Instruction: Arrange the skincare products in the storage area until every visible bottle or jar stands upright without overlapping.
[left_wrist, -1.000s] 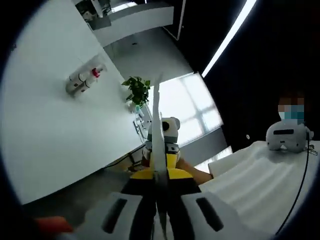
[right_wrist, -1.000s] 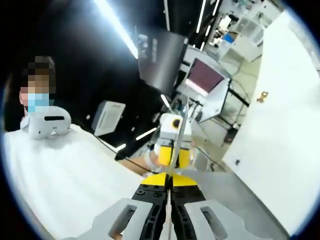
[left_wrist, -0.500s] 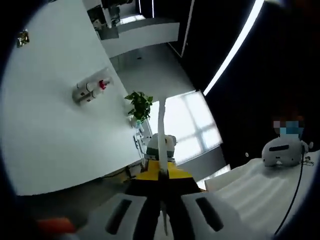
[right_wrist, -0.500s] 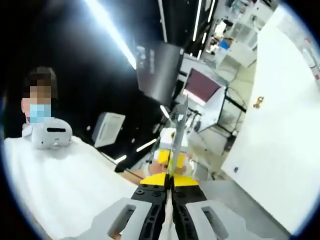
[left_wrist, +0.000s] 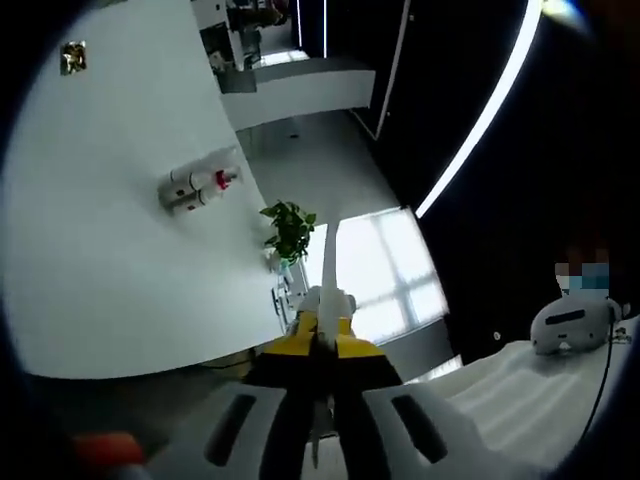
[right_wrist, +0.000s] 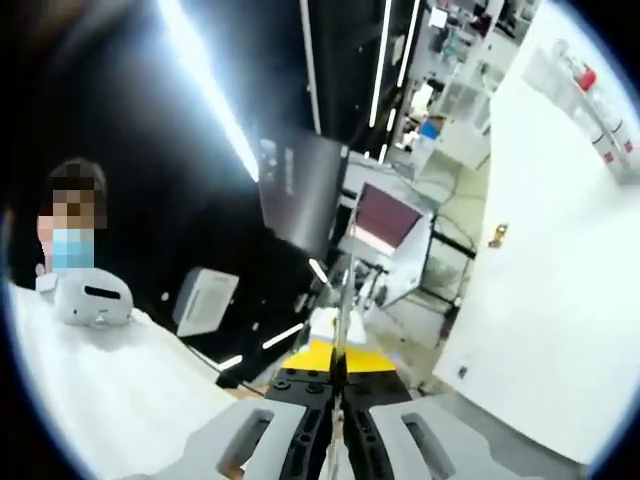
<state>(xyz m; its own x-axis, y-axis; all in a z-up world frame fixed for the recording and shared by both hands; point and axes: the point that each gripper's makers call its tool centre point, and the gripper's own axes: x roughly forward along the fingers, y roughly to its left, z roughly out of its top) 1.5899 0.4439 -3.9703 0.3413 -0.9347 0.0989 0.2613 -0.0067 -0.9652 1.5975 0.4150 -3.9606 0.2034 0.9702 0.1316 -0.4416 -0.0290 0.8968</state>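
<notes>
My left gripper (left_wrist: 328, 238) points up into the room, its two fingers pressed flat together, shut on nothing. Just behind them shows a small part of the right gripper (left_wrist: 318, 302). In the right gripper view my right gripper (right_wrist: 343, 285) is also shut, with the thin fingers touching along their length and nothing between them. The left gripper (right_wrist: 323, 322) sits small beyond it. Two white cylinders with a red cap (left_wrist: 200, 186) are fixed to a white wall (left_wrist: 110, 260); the same pair (right_wrist: 590, 95) appears at the upper right of the right gripper view.
A person in a white garment (right_wrist: 110, 390) has a white headset (left_wrist: 572, 322) at the chest. A potted plant (left_wrist: 290, 226) stands by a bright window (left_wrist: 385, 265). A dark monitor (right_wrist: 388, 212) and shelves (right_wrist: 455, 60) lie further off.
Both views have swung, so the white wall takes up more of each. The other gripper looks smaller and lower in both views, and the hand holding it has gone. Jaws stayed shut.
</notes>
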